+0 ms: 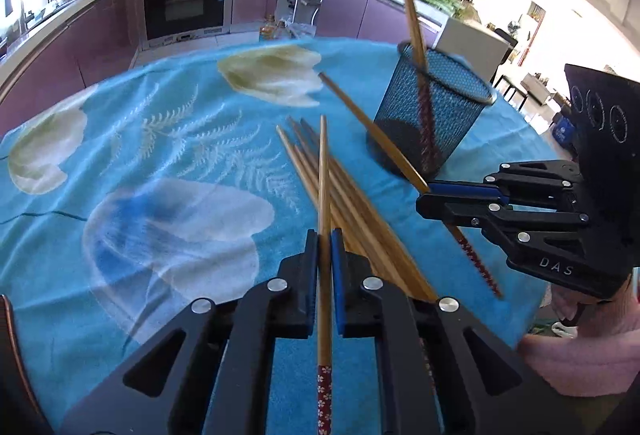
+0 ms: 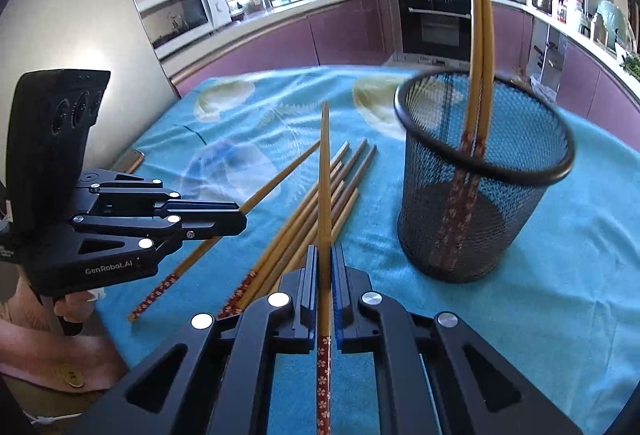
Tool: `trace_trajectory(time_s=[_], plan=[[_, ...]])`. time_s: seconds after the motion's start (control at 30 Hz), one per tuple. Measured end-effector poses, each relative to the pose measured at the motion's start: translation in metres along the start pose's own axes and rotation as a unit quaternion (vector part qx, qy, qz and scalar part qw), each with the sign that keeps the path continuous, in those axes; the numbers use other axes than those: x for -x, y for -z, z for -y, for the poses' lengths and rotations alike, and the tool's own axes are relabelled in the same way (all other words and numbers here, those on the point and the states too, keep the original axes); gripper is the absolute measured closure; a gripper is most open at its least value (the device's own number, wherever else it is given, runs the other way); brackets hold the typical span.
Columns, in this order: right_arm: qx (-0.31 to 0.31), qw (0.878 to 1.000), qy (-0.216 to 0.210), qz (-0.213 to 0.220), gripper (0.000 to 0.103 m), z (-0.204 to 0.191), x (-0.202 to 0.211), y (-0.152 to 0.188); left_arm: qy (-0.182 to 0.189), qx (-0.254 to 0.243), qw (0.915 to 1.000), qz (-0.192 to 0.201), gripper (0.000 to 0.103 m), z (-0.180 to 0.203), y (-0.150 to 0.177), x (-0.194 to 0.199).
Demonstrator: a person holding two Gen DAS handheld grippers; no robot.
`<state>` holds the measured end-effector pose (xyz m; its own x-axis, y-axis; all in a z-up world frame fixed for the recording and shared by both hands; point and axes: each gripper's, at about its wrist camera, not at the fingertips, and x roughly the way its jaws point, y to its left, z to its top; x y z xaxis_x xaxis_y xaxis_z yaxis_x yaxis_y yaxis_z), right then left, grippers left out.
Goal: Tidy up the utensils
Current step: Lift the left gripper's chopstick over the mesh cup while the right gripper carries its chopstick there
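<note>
A black mesh cup [image 1: 434,103] [image 2: 480,175] stands on the blue cloth and holds two bamboo chopsticks [image 2: 478,47] upright. Several loose chopsticks [image 1: 360,219] [image 2: 312,211] lie in a heap in front of it. My left gripper [image 1: 325,235] [image 2: 240,215] is shut on one chopstick [image 1: 324,195], its tip pointing away over the heap. My right gripper [image 2: 325,251] [image 1: 424,195] is shut on another chopstick [image 2: 325,175], held above the heap just left of the cup.
The table wears a blue floral cloth [image 1: 160,155] [image 2: 560,275]. A phone [image 2: 132,160] lies near its left edge. Kitchen counters, an oven [image 1: 184,3] and a microwave [image 2: 180,11] stand behind.
</note>
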<state>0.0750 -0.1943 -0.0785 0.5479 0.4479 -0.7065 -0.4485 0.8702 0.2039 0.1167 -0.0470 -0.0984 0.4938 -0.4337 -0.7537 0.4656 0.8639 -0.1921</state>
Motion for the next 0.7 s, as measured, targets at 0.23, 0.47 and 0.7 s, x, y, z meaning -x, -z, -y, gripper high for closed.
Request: trace_trajectory(time_s=[0.23, 0.47, 0.7], plan=[[0.004, 0.999, -0.009, 0.054, 0.097, 0.002, 0.038, -0.01, 0.032, -0.006, 0.9979, 0.056, 0.096, 0.006, -0.02, 0.044], [-0.002, 0.995, -0.004, 0.1, 0.097, 0.008, 0.064, -0.018, 0.053, -0.013, 0.9929, 0.106, 0.096, 0.011, -0.029, 0.082], [-0.001, 0.99, 0.009, 0.144, 0.097, 0.019, 0.09, -0.035, 0.07, -0.01, 0.9856, 0.154, 0.096, 0.015, -0.052, 0.106]])
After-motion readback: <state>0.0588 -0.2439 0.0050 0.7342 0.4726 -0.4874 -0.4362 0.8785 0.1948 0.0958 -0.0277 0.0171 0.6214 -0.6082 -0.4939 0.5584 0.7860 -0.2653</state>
